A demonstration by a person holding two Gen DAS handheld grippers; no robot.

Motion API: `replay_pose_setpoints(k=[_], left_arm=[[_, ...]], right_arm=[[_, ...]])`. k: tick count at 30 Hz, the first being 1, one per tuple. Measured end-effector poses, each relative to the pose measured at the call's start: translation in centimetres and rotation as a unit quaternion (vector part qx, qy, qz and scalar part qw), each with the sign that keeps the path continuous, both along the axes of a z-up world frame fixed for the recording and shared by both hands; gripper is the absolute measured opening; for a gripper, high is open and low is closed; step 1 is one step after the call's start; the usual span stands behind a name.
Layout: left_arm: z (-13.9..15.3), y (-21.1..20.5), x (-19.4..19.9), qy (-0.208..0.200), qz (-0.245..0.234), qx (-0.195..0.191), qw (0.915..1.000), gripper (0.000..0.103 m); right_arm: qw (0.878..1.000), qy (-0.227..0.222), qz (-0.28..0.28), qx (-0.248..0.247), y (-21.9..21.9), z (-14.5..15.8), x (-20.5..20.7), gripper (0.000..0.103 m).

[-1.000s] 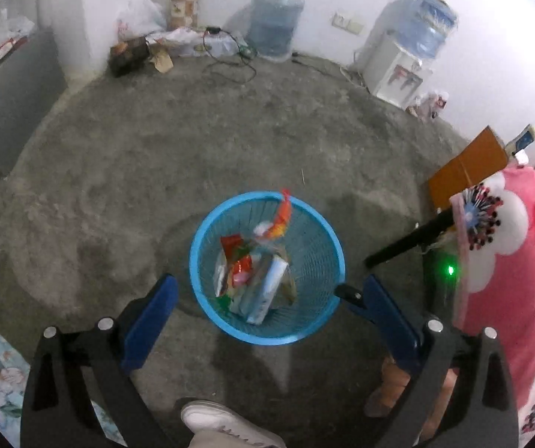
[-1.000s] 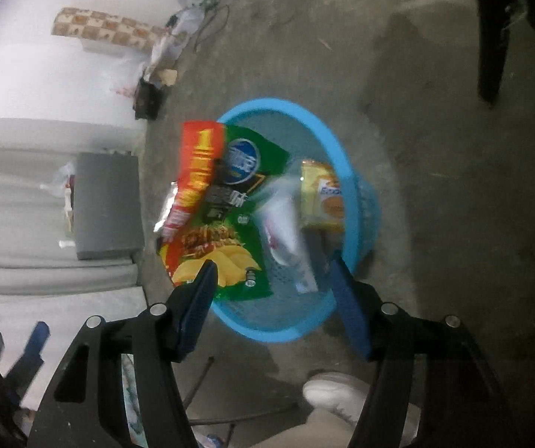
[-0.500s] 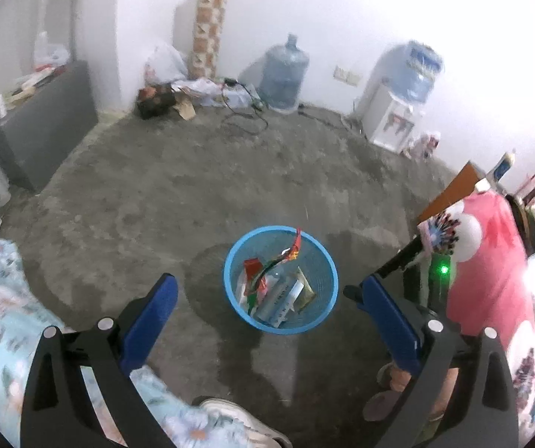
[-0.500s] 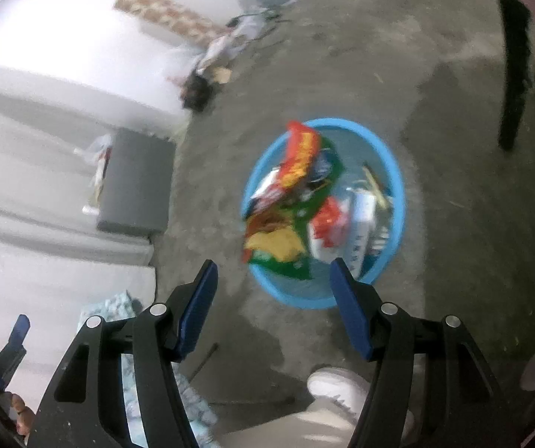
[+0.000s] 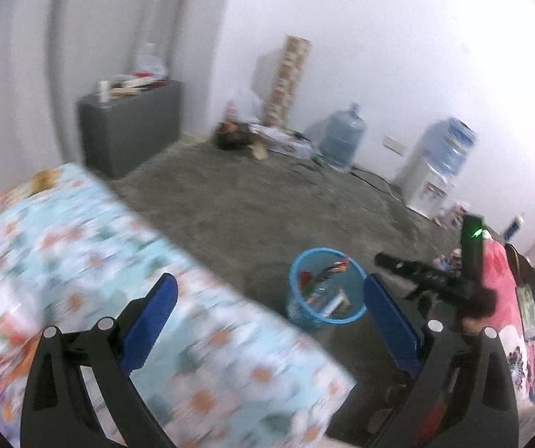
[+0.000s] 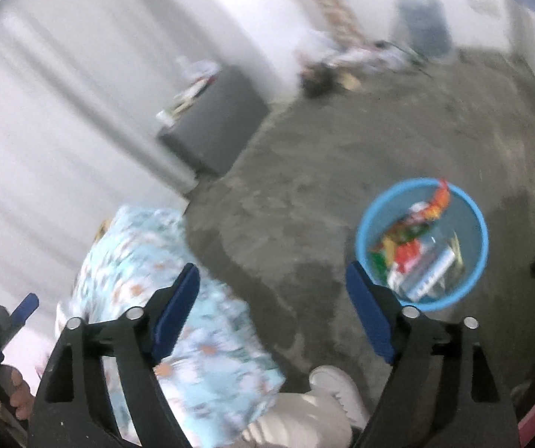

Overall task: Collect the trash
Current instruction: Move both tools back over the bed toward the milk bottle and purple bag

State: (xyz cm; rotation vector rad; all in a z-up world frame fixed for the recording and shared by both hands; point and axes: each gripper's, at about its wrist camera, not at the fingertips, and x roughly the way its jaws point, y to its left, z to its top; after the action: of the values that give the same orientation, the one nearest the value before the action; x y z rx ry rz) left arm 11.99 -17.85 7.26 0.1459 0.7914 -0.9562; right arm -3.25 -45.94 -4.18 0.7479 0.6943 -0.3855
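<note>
While the blue basket at right already holds several wrappers, both the left gripper and right gripper are seen spread open and empty; remaining trash cannot be told.

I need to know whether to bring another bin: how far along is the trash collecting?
Done: wrappers and packets sit inside the blue basket on the floor. In hand: nothing; the left gripper and the right gripper are both open and empty. Left: the flowered cloth is too blurred to show whether trash remains there.
</note>
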Motion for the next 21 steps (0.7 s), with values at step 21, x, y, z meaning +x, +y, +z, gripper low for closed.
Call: replay_pose_setpoints(k=[21], left_arm=[[-4.4, 25.6, -1.7, 0.033, 0.308, -0.035, 0.9501, 0.097]], right_arm=[[0.957, 0.015, 0.247, -0.155, 21.4, 6.1, 12.4, 0.095]])
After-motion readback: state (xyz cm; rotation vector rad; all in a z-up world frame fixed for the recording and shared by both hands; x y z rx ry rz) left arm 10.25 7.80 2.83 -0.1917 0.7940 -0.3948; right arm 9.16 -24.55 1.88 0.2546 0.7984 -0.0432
